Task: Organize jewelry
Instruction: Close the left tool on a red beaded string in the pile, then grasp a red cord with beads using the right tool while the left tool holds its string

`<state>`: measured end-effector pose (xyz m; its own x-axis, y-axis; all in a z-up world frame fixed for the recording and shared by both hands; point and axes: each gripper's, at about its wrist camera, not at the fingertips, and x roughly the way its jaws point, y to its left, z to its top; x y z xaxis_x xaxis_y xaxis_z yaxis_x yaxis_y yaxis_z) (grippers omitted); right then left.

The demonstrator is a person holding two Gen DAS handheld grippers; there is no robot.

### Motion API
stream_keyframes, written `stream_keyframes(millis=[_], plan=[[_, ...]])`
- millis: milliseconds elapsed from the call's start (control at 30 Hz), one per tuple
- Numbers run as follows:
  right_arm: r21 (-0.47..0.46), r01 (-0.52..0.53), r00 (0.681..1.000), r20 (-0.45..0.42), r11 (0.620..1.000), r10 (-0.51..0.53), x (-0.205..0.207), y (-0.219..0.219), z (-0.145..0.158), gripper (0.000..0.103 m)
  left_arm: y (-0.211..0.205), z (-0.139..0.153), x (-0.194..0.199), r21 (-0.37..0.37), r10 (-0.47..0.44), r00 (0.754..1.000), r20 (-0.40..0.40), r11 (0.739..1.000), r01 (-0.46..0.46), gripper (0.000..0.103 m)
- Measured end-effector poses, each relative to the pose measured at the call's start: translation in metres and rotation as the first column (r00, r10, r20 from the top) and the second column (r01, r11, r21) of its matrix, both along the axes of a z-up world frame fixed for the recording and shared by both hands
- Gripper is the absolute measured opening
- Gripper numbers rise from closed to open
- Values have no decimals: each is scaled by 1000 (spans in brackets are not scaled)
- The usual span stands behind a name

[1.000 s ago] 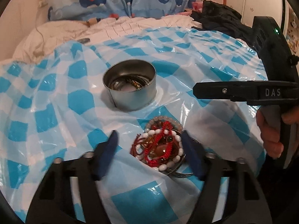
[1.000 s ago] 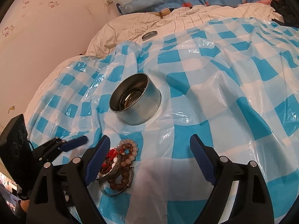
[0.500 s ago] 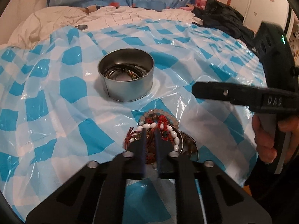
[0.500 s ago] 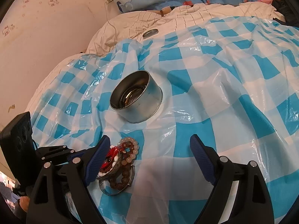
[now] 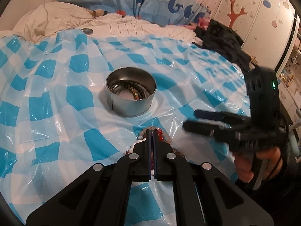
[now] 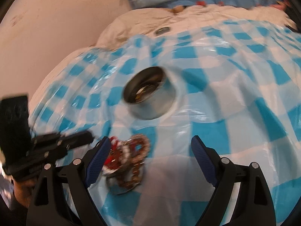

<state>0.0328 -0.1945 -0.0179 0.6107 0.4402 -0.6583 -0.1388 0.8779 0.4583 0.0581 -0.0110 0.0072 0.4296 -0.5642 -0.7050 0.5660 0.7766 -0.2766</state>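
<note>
Left tool (image 5: 152, 131) nearest, jaws just closed to a slit over the bracelet pile (image 6: 129, 156), seemingly pinching a strand, though the hold itself is hidden; right tool (image 6: 150, 150) gapes empty beside the pile. Round metal tin (image 5: 131, 93) lies straight ahead beyond the pile on the checked plastic sheet (image 5: 56, 113), jewelry already inside; the left tool is the nearer.

Blue-and-white checked plastic sheet (image 5: 56, 113); silver tin (image 5: 131, 101); red-and-white beads (image 6: 120, 150)

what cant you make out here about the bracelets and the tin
- Left wrist view: the shut left gripper covers most of the bracelet pile, so any grip is hidden.
- Right wrist view: motion blur smears the pile.
- Metal tin: contents too small to count.
</note>
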Motion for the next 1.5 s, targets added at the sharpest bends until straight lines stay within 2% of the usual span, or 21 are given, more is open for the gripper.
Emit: stream_keyframes(millis=[100,233,400,500,633,867,967,1133,1167,1200,1300,1500], plan=[[-42,-101,994,43,994,103,-6,24,4,84,0,1,0,0,0,1000,-1,1000,0,1],[-92,-150,983,96,984,159,-9,42,7,84,-1,2,-2,17,-5,1000,2,1000,5,1],[-111,-155,982,89,982,165,0,51,-1,83,1,6,-3,5,5,1000,14,1000,-5,1],[-115,-151,983,86,982,162,4,54,-6,83,10,14,-3,-22,45,998,35,999,-44,1],[-127,-154,981,95,980,167,3,58,-8,78,18,21,-2,-41,71,996,50,997,-69,1],[-166,-180,975,99,970,198,2,71,-11,77,26,25,0,-59,108,992,58,993,-105,1],[-175,-189,973,97,966,208,2,73,-12,74,32,27,2,-75,134,989,62,989,-129,1],[-208,-217,971,51,954,232,6,80,-20,48,39,29,4,-92,162,985,59,983,-156,1],[-213,-218,971,53,953,234,5,80,-20,45,40,29,5,-93,164,985,58,983,-158,1],[-225,-211,972,56,951,229,5,80,-20,38,41,29,5,-93,166,984,58,983,-161,1],[-224,-188,977,57,956,206,6,74,-21,24,43,30,4,-96,171,983,58,982,-165,1],[-168,-162,982,73,972,176,7,62,-16,12,44,30,4,-97,174,983,59,981,-168,1]])
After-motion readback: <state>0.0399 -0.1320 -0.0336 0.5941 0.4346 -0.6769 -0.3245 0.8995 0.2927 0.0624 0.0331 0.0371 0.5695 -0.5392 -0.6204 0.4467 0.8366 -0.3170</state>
